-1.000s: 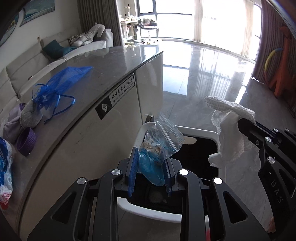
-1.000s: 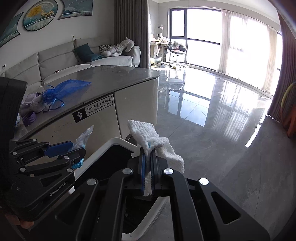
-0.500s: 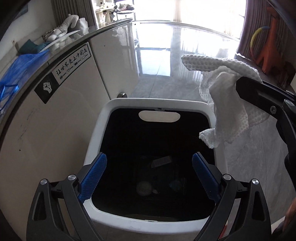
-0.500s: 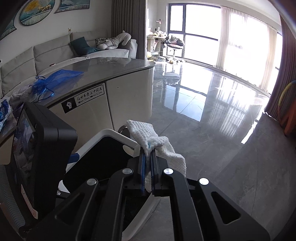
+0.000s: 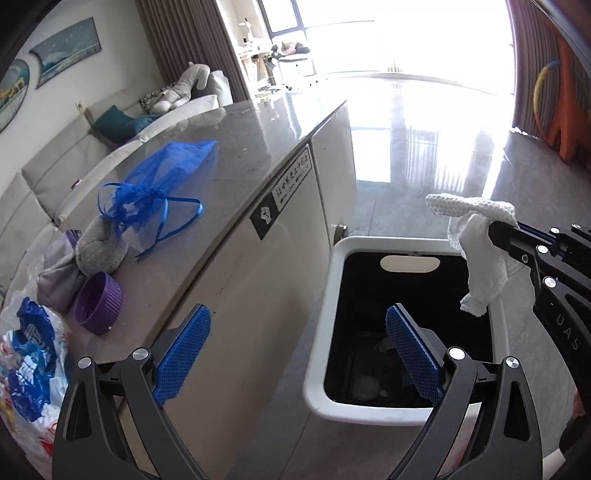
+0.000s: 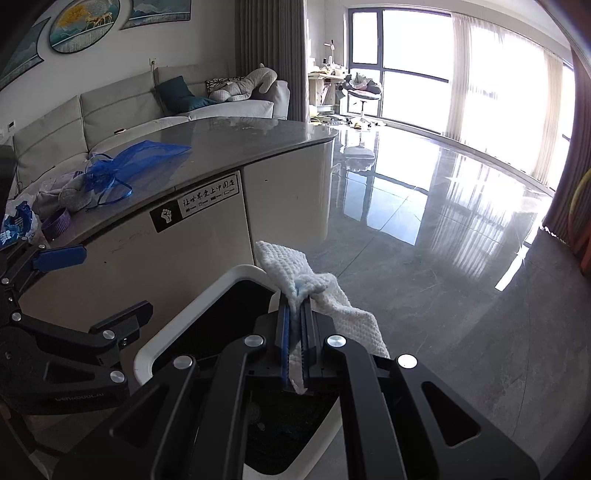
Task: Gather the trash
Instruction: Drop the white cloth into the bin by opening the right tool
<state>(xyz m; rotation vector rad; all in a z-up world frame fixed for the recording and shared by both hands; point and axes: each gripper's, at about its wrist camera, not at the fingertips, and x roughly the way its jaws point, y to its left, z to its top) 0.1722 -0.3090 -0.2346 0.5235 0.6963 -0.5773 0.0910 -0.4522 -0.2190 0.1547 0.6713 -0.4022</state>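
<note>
The grey stone surface [image 5: 258, 140] curves through a bright living room, with a pale sofa [image 6: 122, 107] against the far wall and tall windows throwing glare across the polished floor [image 6: 443, 229]. On the surface lies a blue mesh bag [image 5: 162, 184]; at about eight o'clock from it sit a grey soft lump [image 5: 101, 247] and a purple ribbed cup [image 5: 98, 306], and a blue-and-white plastic bag [image 5: 26, 362] lies at the near end. The white-rimmed bin [image 5: 332, 280] stands on the floor just beside the surface's cabinet.

The left gripper [image 5: 299, 354] hangs with its jaws spread wide and nothing between them, its right pad above the bin's mouth. The right gripper [image 6: 293, 347] has its jaws pressed together, pinching a white textured paper towel [image 6: 295, 273] over the bin's far rim.

Only the left wrist view looks down into the bin, where dim scraps lie on the dark bottom; what they are I cannot tell. Only the right wrist view shows the round wall picture [image 6: 81, 22] and a cluttered desk [image 6: 332, 77] at twelve o'clock by the window.
</note>
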